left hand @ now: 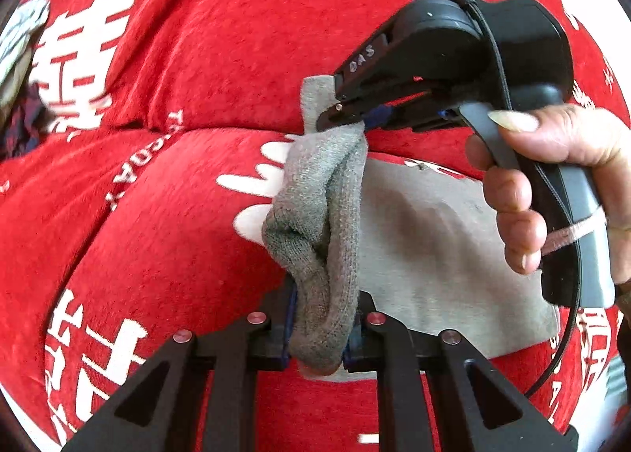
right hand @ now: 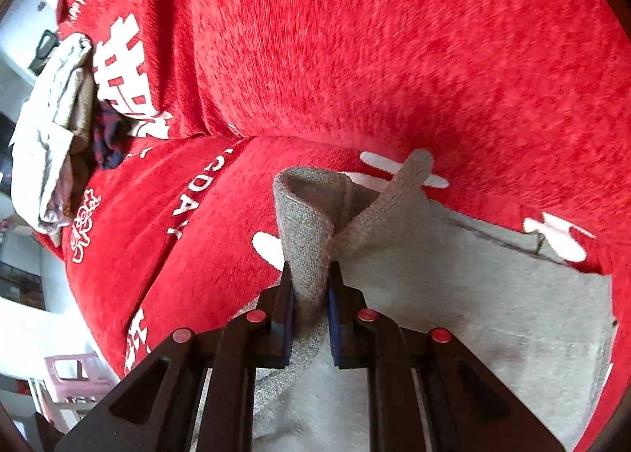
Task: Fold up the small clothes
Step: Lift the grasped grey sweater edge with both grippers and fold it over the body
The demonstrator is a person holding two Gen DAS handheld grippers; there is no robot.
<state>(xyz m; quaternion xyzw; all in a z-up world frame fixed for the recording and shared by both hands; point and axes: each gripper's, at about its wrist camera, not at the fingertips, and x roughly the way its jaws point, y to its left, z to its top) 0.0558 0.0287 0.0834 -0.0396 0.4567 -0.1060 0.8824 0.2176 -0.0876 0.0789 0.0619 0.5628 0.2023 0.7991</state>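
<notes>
The left tool point(left hand: 321, 337) is clenched on a bunched edge of the gray cloth point(left hand: 441, 251). The right tool point(right hand: 309, 306) pinches another part of the same gray edge, and a hand point(left hand: 552, 176) squeezes its handle. The cloth's edge is lifted, while the rest lies on a red blanket point(left hand: 177, 215) with white writing. More clothes point(right hand: 55, 129) sit in a pile far off to the left.
</notes>
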